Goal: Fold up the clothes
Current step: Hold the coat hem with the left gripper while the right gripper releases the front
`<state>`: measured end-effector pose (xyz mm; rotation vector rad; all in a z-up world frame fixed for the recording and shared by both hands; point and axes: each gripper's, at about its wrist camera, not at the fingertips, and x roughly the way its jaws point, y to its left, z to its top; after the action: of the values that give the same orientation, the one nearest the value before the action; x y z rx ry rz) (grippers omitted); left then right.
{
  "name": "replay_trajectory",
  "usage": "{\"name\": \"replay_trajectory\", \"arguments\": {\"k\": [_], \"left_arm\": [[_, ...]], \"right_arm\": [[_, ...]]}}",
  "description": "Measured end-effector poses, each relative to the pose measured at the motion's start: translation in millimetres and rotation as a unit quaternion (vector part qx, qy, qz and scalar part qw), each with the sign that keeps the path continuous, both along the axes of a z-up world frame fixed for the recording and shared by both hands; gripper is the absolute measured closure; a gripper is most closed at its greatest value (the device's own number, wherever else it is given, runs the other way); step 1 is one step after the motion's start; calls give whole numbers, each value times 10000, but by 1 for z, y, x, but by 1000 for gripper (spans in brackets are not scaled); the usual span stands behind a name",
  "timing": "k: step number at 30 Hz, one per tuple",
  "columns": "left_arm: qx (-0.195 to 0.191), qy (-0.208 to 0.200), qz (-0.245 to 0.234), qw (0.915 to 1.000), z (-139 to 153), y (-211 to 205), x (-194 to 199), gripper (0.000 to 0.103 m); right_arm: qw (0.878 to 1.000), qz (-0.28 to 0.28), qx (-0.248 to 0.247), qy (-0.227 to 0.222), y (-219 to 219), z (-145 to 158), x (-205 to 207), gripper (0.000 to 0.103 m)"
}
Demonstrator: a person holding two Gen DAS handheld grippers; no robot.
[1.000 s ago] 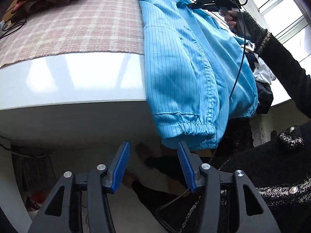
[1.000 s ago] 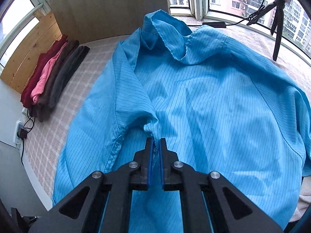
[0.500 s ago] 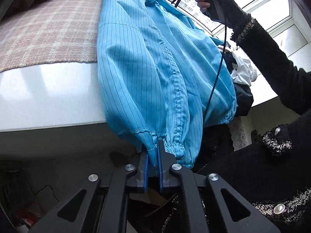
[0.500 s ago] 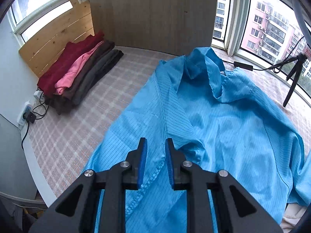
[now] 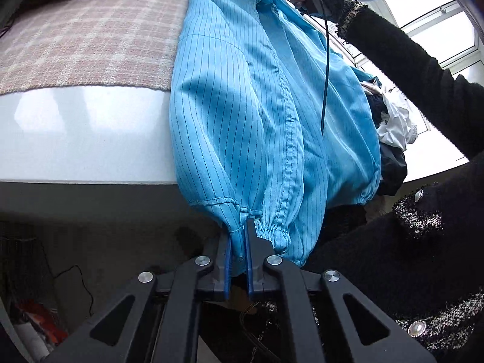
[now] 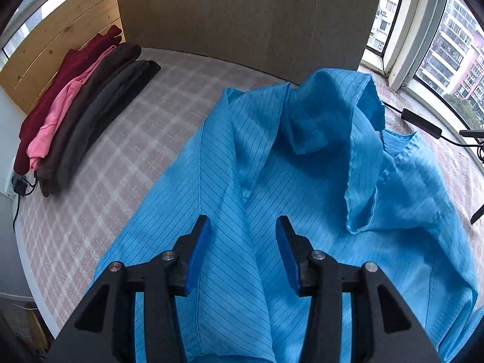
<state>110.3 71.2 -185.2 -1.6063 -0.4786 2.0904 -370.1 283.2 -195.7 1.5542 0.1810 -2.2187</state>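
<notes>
A: Left wrist view?
B: Left gripper (image 5: 236,236) pinches the hem of the blue jacket (image 5: 242,115), which hangs over the table edge (image 5: 90,133).
A: Right wrist view?
B: Right gripper (image 6: 243,236) spread wide above the jacket, gripping nothing; folded stack (image 6: 78,112) far left.

We see a white table (image 5: 90,133) with a glossy rounded edge, its top covered by a pink-and-white checked cloth (image 6: 127,157) that stops just short of that edge. On the cloth, a blue pinstriped jacket (image 6: 302,211) lies spread across the centre and right of the right wrist frame, its hem hanging over the table edge at the centre of the left wrist frame. At the upper left, 1 stack of folded clothes (image 6: 78,112) in maroon, pink, brown and dark grey rests on the cloth.
</notes>
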Motion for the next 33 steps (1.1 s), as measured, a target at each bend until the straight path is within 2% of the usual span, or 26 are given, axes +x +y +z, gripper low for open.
{"name": "replay_trajectory", "arguments": {"k": [3, 5, 6, 10, 13, 15, 17, 19, 21, 24, 26, 29, 33], "left_arm": [[-26, -44, 27, 10000, -2, 2, -2, 97], [-99, -37, 23, 9999, -1, 3, -2, 97], [-136, -34, 22, 9999, -1, 4, -2, 97], [-104, -12, 223, 9997, 6, 1, 5, 98], [28, 92, 454, 9989, 14, 0, 15, 98], [114, 36, 541, 9985, 8, 2, 16, 98], [48, -96, 498, 9987, -4, 8, 15, 98], [-115, -178, 436, 9988, -12, 11, 14, 98], [-200, -254, 423, 9986, -16, 10, 13, 97], [-273, -282, 484, 9981, -11, 2, 17, 94], [-352, -212, 527, 9978, -4, -3, 22, 94], [-503, -49, 442, 9977, 10, -7, 24, 94], [-597, 280, 162, 9977, 27, 1, 13, 94]], "right_arm": [[9996, 226, -84, 150, -5, 12, 13, 59], [9989, 377, -140, 251, -8, 20, 22, 90], [9984, 452, -168, 301, -9, 24, 26, 102], [9957, 733, -265, 494, -15, 39, 42, 102], [9969, 589, -72, 508, -7, 33, 34, 102], [9974, 492, 57, 517, -3, 29, 28, 102], [9978, 404, 190, 497, 1, 23, 22, 102], [9982, 420, 379, 177, -4, 3, 18, 100], [9976, 376, 505, 270, -5, 3, 23, 96], [9951, 259, 558, 777, 0, 30, 44, 84], [9917, 383, 506, 1118, 2, 52, 72, 82], [9919, 879, 82, 914, -13, 57, 119, 79], [9896, 1368, 87, 434, -43, 21, 170, 79]]}}
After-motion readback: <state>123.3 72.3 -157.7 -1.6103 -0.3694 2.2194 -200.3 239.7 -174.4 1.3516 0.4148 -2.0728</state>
